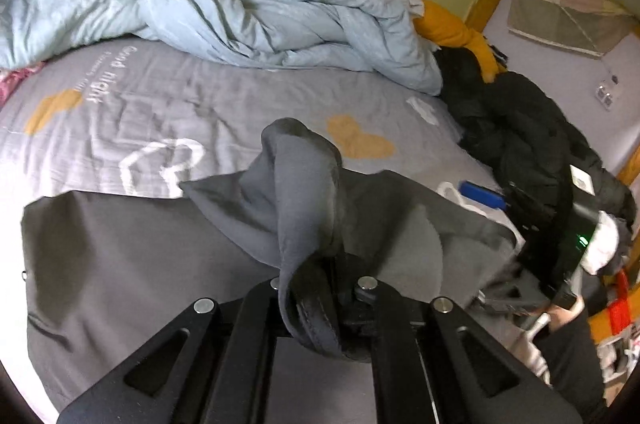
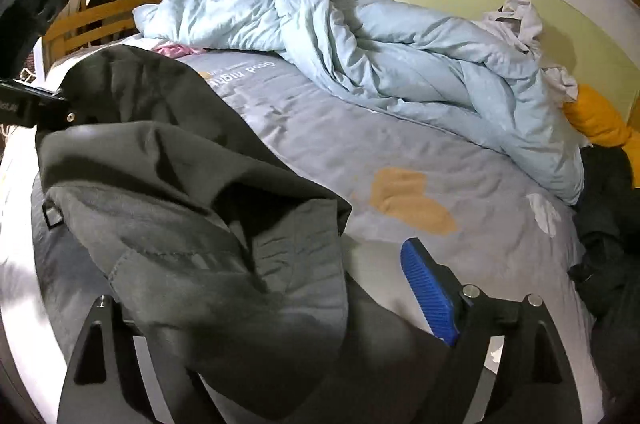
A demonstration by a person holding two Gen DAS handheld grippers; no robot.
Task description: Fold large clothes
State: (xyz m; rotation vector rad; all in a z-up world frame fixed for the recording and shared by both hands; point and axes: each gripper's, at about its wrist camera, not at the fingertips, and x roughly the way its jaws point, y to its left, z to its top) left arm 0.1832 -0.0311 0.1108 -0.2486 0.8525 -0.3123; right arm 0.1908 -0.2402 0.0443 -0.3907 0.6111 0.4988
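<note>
A large dark grey garment (image 1: 132, 256) lies spread over the near part of the bed. My left gripper (image 1: 316, 308) is shut on a bunched fold of it, and the cloth stands up in a hump (image 1: 304, 168) above the jaws. In the right wrist view the same grey garment (image 2: 192, 224) drapes over my right gripper (image 2: 304, 300) and hides the left finger. The right blue finger pad (image 2: 430, 294) stands bare and wide of the cloth, so the jaws are open. The right gripper also shows in the left wrist view (image 1: 480, 194) at the garment's right edge.
The bed has a grey sheet (image 1: 224, 104) with orange hearts. A crumpled pale blue duvet (image 1: 224, 8) fills the back. A yellow garment (image 1: 452, 28) and a pile of black clothes (image 1: 528, 144) lie at the right. A wooden bed rail (image 2: 96, 20) stands at the far left.
</note>
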